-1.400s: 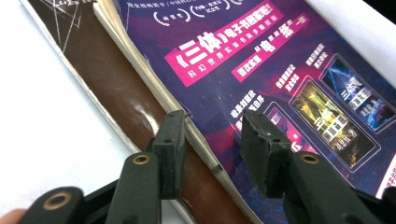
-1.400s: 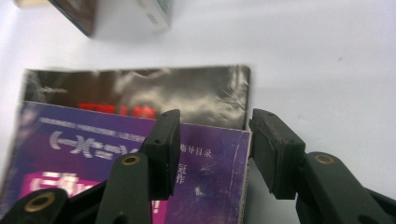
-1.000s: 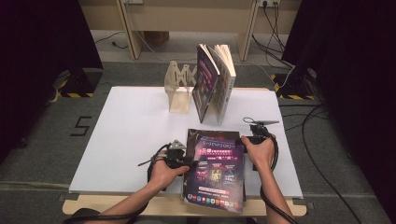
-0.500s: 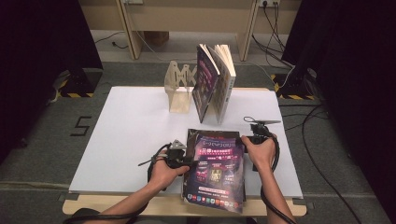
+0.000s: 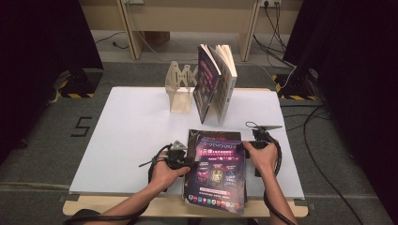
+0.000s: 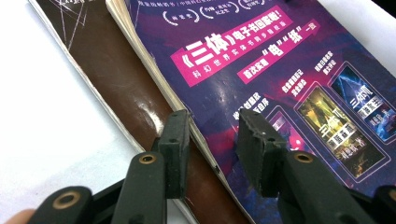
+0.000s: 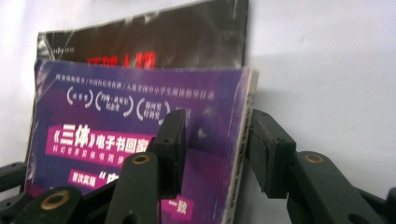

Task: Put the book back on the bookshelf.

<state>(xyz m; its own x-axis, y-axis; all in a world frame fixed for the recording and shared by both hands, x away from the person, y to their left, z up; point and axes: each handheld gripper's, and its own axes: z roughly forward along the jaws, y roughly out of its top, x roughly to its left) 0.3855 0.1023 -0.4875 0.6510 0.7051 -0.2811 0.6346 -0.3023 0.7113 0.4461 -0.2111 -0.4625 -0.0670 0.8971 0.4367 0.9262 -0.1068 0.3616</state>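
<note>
A purple paperback (image 5: 218,178) is held between both grippers near the table's front edge, its near end reaching out past that edge. My left gripper (image 5: 187,163) is shut on its left edge, one jaw on the cover and one beneath (image 6: 212,140). My right gripper (image 5: 248,146) is shut on the spine side near the top right corner (image 7: 217,149). Under the paperback lies a dark brown book (image 5: 206,134), flat on the white table (image 5: 131,136). The left gripper view has the brown book (image 6: 116,79) beside the purple cover (image 6: 280,70).
A wooden book stand (image 5: 180,89) sits at the back middle of the table, with two books (image 5: 216,84) standing upright and leaning at its right. Cables run over the floor behind and to the right of the table.
Almost nothing has moved. Both grippers keep their hold on the purple paperback in nearly the same place.
</note>
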